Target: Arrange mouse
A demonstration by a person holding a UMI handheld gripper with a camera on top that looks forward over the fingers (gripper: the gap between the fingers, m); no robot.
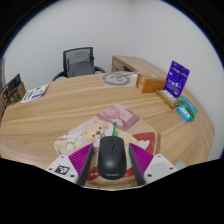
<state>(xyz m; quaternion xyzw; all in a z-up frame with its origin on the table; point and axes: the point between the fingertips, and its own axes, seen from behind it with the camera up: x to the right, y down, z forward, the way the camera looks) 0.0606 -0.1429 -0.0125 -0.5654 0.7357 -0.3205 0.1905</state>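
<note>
The mouse (pixel 111 157) hides part of the illustrated mat (pixel 103 133). The print on the purple box (pixel 178 77) is too small to read.

A black mouse (pixel 111 157) lies on an illustrated mouse mat (pixel 100 131) between the gripper (pixel 112 165)'s spread fingers, a gap at either side, on a round wooden table (pixel 60 100) (an office chair (pixel 79 63) behind it, a purple box (pixel 177 76) toward its far edge).

No text, label, brand or number can be read anywhere.
</note>
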